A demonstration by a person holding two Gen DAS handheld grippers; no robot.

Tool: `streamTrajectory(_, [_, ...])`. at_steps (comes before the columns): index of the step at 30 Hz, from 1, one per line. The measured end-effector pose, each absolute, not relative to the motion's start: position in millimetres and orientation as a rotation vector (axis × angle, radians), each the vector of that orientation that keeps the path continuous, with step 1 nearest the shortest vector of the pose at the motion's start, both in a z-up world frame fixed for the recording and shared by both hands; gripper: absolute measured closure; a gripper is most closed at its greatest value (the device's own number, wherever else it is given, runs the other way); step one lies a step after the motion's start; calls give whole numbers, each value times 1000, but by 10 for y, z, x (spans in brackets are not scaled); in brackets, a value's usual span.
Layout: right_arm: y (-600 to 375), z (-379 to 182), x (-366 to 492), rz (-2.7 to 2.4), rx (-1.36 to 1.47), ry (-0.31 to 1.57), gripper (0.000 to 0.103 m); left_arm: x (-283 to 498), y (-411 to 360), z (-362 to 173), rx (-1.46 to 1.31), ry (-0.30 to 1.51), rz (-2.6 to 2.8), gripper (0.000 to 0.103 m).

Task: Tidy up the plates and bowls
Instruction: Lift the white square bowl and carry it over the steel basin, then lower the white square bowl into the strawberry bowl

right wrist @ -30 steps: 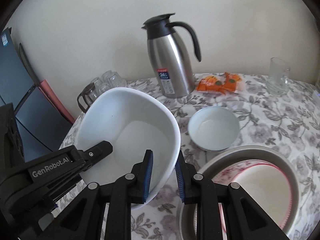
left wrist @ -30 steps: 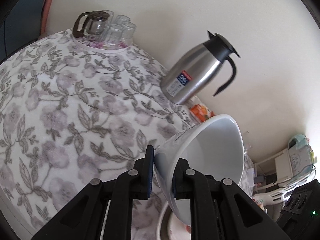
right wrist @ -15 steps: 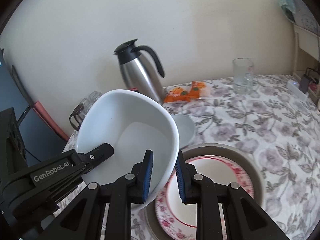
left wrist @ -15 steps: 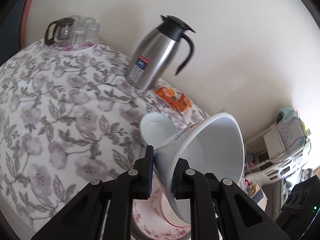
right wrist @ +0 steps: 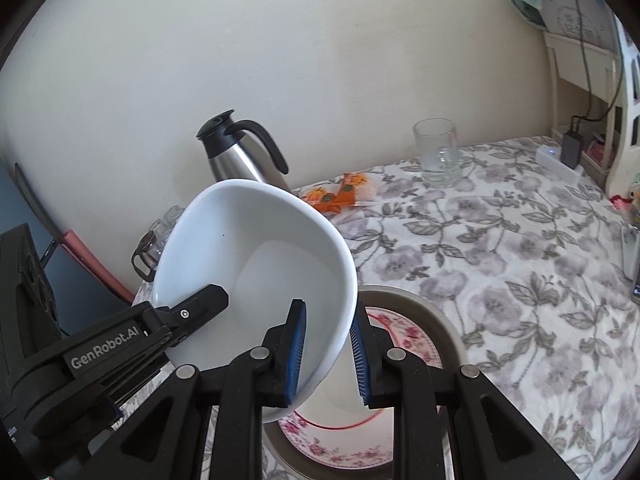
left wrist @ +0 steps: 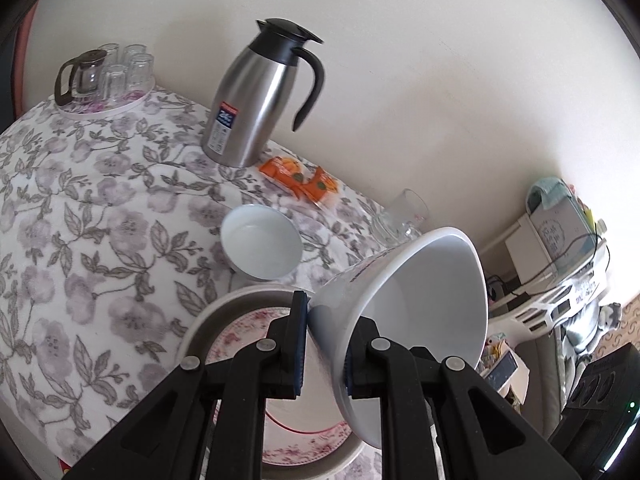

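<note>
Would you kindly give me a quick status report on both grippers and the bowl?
Left gripper and right gripper both clamped on large white bowl, tilted, above stacked floral plate. Small white bowl sits nearby.

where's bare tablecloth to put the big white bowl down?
Widest bare stretch of floral tablecloth: between the clear glass mug, the beige tray holding the floral plate and the white power strip. Another patch lies between the round tray of glasses and the beige tray. Crowded: steel thermos jug, orange snack packets, small white bowl.
</note>
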State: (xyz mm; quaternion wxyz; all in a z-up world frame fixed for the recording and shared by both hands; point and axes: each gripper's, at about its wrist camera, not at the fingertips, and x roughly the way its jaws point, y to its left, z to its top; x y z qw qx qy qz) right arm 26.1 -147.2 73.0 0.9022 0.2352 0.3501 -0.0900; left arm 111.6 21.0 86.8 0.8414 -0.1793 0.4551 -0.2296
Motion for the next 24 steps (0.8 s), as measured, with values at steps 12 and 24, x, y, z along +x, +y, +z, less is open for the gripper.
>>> streamTrajectory(12, [-1518,458,264,-191,507,835,79,1086,148,615,-380,1060,-466,87])
streamTrajectory(24, [-1488,179,359,-189,522,937,79,1153,204,243,-419,1192,-421,87])
